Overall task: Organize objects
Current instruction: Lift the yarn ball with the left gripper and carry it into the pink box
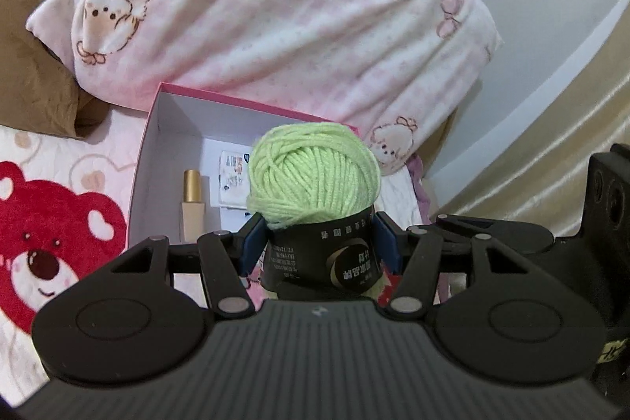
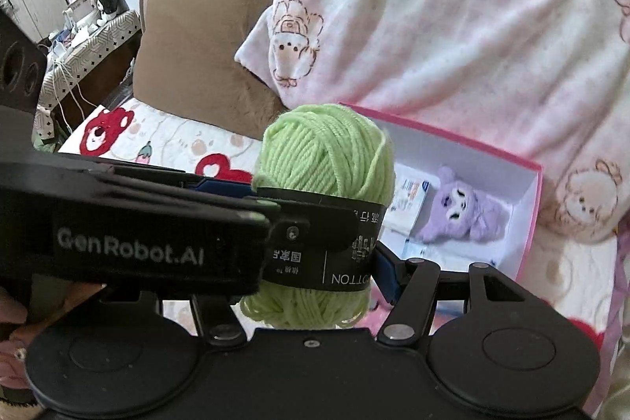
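you hold the yarn [image 1: 313, 176] up over the near edge of the box [image 1: 185, 113], both grippers on it, likely to steady the soft ball for dropping in. left gripper [image 1: 321, 243] jaws part-open, pads pinching the black band. right gripper [image 2: 315, 254] likewise clamped on the band. bottle [image 1: 191, 203] and plush [image 2: 460, 211] already lie inside.

Box [image 1: 157, 128] floor partly behind the yarn ball [image 1: 313, 176]; label print [image 1: 354, 262] too blurred to read.
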Motion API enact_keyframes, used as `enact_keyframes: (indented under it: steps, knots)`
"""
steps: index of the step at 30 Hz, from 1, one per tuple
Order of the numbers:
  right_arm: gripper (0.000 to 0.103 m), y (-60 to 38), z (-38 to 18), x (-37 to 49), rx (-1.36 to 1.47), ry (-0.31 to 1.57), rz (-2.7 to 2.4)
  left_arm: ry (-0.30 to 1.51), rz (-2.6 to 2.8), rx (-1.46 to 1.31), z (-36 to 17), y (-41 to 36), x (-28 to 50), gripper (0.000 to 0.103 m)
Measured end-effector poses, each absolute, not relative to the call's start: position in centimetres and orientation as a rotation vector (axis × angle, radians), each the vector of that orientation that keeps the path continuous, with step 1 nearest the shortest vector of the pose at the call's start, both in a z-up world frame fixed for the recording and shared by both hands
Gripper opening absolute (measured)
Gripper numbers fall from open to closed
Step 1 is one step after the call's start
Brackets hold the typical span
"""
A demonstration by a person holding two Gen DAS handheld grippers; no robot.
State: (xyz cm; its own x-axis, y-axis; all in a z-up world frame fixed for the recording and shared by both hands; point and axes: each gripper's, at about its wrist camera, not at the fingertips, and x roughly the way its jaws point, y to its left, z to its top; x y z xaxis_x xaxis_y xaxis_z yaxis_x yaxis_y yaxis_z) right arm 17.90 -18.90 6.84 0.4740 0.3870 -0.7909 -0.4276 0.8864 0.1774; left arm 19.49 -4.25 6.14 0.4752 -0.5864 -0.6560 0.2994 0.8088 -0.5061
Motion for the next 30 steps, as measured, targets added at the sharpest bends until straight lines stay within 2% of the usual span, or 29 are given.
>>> enact_keyframes:
  steps: [17,30]
  knots:
    - [0.066,-19.9,-3.9,26.1,0.011,1.041,0.437,1.043,-0.537,-0.392,-5.4,-5.8,28.6,0.057]
    - [0.065,-20.5,-9.0,29.0,0.081,1.137,0.413,1.116,-0.474,-0.309,-9.4,-7.6,30.9,0.057]
